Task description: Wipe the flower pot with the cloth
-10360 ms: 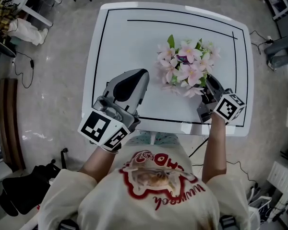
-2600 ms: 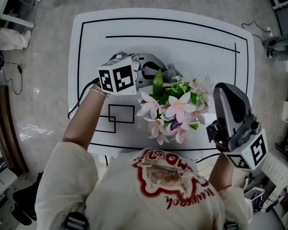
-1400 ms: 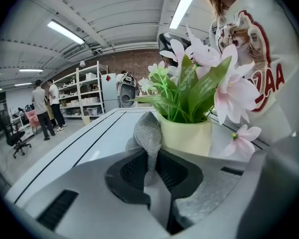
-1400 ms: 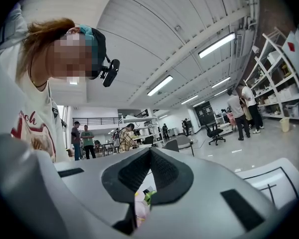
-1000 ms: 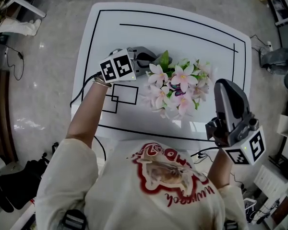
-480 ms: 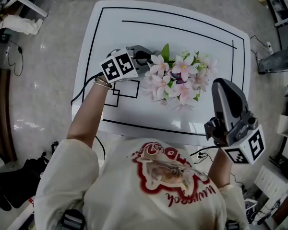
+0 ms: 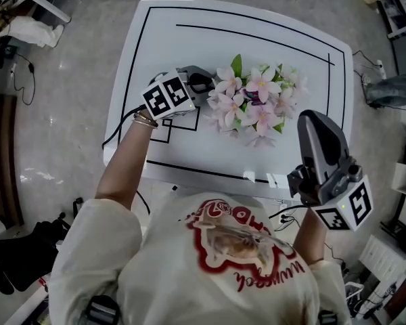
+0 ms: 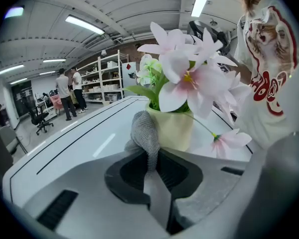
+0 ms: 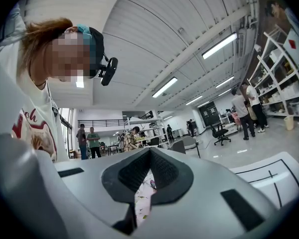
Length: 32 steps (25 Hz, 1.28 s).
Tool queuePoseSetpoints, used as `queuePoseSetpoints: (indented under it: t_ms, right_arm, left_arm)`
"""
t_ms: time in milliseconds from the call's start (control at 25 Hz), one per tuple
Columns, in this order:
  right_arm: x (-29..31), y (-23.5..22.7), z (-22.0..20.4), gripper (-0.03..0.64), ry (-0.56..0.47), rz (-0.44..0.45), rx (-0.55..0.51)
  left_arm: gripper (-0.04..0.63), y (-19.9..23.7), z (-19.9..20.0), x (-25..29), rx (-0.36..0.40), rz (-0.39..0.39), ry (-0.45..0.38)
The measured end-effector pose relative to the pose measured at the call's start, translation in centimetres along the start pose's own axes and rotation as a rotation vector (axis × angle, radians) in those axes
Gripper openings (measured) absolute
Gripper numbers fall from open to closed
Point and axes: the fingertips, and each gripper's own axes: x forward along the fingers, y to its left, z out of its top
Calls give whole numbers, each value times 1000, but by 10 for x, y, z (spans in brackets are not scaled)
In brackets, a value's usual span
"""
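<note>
A pale yellow-green flower pot (image 8: 175, 128) with pink and white flowers (image 7: 254, 103) stands on the white table (image 7: 189, 42). In the head view the blooms hide the pot. My left gripper (image 7: 201, 82) is at the pot's left side, shut on a grey mesh cloth (image 8: 142, 131). The cloth's bunched end rests against the pot's wall. My right gripper (image 7: 312, 122) hangs above the table's front right edge, apart from the flowers. Its jaws (image 9: 149, 156) are shut with nothing between them.
Black lines and two small overlapping squares (image 7: 181, 119) mark the table top. A cable runs off the table's left edge under my left arm. Shelves, chairs and several people stand far off in both gripper views.
My left gripper has slid the cloth a little along the pot's left side toward the table's front. The right gripper has drifted slightly and stays shut.
</note>
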Motion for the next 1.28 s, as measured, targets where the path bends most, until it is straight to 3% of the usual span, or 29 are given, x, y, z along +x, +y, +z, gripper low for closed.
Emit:
queuePoseSetpoints:
  t_ms: [1280]
  right_arm:
    - [-19,39,-16,-2,-12,1,26]
  left_arm:
    - [46,-53,-3,-12,-62,69,-17]
